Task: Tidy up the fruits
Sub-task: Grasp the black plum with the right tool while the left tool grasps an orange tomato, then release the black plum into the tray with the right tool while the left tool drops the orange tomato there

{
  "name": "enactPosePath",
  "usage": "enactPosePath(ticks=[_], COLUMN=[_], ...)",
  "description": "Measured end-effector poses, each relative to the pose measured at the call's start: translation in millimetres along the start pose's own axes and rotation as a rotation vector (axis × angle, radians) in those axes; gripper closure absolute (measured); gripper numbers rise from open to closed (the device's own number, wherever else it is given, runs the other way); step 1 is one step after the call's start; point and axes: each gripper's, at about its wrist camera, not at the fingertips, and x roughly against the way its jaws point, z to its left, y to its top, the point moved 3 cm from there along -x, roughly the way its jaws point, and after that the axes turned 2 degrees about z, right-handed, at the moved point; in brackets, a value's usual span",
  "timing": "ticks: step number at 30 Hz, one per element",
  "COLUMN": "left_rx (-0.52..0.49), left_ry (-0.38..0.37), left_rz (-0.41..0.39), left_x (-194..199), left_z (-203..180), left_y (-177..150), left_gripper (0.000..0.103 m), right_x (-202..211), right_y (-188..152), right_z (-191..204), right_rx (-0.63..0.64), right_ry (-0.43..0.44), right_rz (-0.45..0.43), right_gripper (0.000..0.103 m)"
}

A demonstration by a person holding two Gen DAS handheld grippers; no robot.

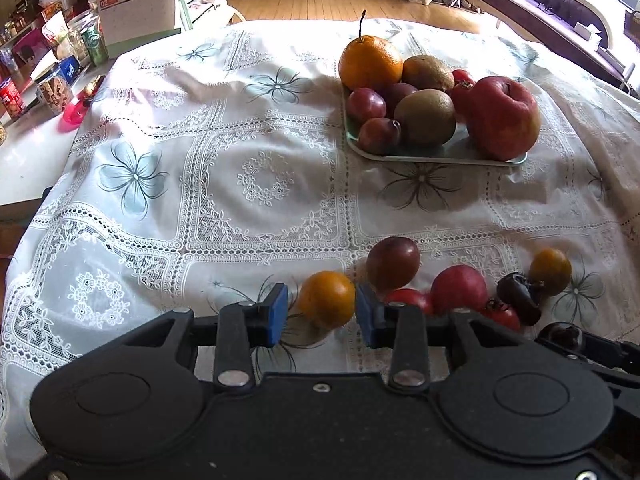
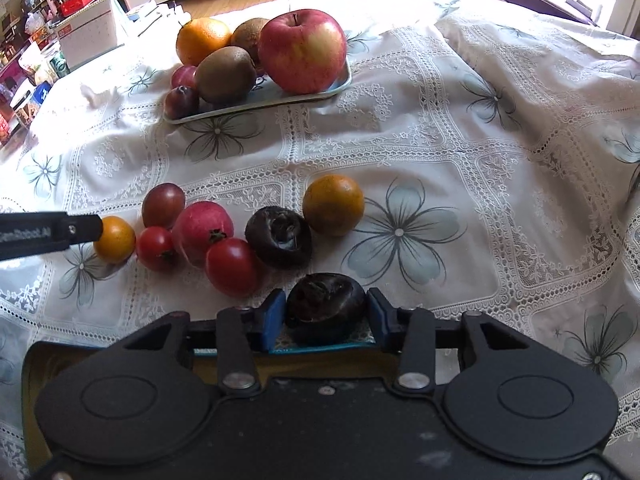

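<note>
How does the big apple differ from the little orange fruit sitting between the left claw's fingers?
The apple is red and much larger; the orange fruit is small and orange. The apple sits on the tray among other fruit; the orange fruit lies on the tablecloth, between the left gripper's pads. Both are roundish.

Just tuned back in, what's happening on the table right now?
A person is sorting fruit with a handheld gripper in each hand. The left gripper has its fingers on either side of a small orange fruit on the tablecloth; a sliver of gap still shows on one side. The right gripper is closed on a dark wrinkled fruit. More small fruits lie loose nearby, and the tray further back already holds an apple, kiwis, an orange and plums.
</note>
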Motion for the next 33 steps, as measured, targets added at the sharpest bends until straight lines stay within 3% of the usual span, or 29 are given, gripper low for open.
enactPosePath(ticks=[5,15,18,26,33], left_rx=[-0.005,-0.003,0.014,0.082,0.071], left_ry=[0.018,0.031,0.027,0.018,-0.001], left_rz=[0.004,0.054,0.033,-0.008,-0.083], left_x=[-13,-40,-38,19,87], left_z=[-2,-8,-6,-1,-4], left_y=[2,6,5,5,-32], left_gripper=[0.051,0.055,0.056,0.056,0.056], right_x=[5,5,4,34,90], right_y=[4,4,3,10,-6], right_z=[-11,-22,-21,-27,-35], right_rx=[-0.042,-0.061,-0.058,-0.090,-0.081], right_ry=[0.005,0.015,0.023,0.073,0.147], right_rz=[-0.016,-0.020,-0.020,-0.087,-0.159], right_gripper=[0.058,0.058,0.058,0.058,0.057])
